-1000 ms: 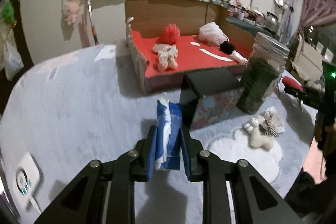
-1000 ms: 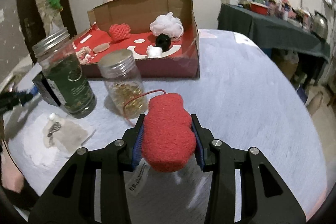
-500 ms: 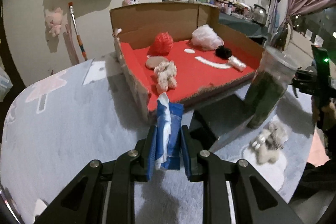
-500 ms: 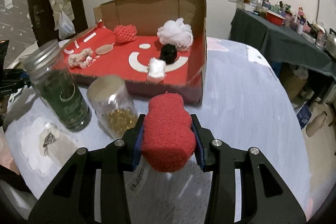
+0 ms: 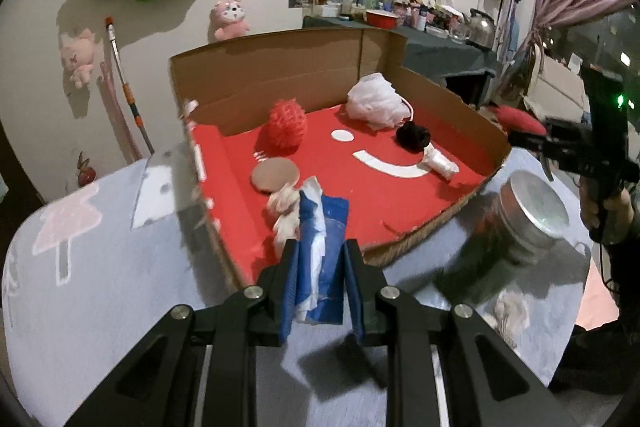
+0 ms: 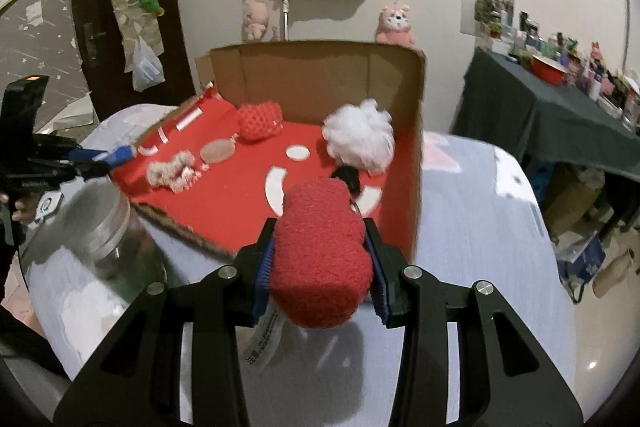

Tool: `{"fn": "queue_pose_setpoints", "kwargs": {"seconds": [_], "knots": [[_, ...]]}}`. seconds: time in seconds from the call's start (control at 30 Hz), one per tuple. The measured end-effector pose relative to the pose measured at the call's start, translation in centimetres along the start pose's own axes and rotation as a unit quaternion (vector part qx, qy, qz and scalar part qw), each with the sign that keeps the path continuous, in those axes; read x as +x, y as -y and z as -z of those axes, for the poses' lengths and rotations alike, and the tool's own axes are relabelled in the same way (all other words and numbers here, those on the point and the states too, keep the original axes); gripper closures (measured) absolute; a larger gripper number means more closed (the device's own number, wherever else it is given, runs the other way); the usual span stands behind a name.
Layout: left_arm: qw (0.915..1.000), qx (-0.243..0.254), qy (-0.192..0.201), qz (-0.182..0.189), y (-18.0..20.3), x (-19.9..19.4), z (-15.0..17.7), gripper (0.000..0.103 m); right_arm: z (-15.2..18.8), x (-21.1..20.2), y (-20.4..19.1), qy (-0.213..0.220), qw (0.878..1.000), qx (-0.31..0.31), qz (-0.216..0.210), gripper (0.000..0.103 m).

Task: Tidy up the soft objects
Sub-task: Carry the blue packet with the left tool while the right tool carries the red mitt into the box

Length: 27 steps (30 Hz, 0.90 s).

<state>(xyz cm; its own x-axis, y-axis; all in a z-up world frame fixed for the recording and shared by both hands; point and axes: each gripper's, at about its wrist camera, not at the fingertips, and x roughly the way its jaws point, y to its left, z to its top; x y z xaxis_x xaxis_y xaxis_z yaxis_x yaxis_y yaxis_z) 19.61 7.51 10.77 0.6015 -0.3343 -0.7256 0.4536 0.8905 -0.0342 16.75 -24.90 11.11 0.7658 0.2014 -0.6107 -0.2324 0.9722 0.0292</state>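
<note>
on the left side, the left gripper (image 5: 322, 281) is pinching a blue tissue pack (image 5: 320, 259) upright between its pads, white tissue poking out of the top, and is hanging just before the near edge of the cardboard box (image 5: 280, 67) with the red floor. farther right, the right gripper (image 6: 320, 269) is squeezing a fuzzy red plush (image 6: 320, 251) that is bulging above and below its pads, a white label dangling underneath, over the box's near right corner beside a blurred jar (image 6: 96, 215).

Pale blue-grey tablecloth (image 5: 100, 267) under cardboard box (image 5: 280, 67) and lidded jars (image 5: 532, 211)
</note>
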Motion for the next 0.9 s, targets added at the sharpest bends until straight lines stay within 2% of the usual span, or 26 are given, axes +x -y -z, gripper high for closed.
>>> {"fn": "queue_pose_setpoints", "kwargs": {"seconds": [0.1,0.3,0.5,0.6,0.9], "knots": [[0.9998,0.002,-0.017,0.006,0.6,1.5,-1.6,0.08,-1.9,1.2,-0.3,-0.003,1.0,-0.008,-0.007,0.065],[0.9977,0.009,-0.063,0.024,1.6,5.2,-4.6,0.08,-6.2,5.7,-1.0,-0.037,0.999,-0.015,-0.033,0.065],[0.9935,0.006,-0.111,0.023,1.7,9.0,-6.8,0.08,-9.3,11.8,-1.8,-0.104,0.993,-0.026,-0.045,0.065],[0.9909,0.01,-0.133,0.016,1.7,11.0,-7.7,0.079,-9.8,14.5,-1.9,-0.141,0.989,-0.026,-0.047,0.065],[0.9873,-0.001,-0.159,-0.005,0.8,14.7,-9.4,0.079,-9.4,20.2,-2.8,-0.216,0.975,-0.032,-0.041,0.065]]}}
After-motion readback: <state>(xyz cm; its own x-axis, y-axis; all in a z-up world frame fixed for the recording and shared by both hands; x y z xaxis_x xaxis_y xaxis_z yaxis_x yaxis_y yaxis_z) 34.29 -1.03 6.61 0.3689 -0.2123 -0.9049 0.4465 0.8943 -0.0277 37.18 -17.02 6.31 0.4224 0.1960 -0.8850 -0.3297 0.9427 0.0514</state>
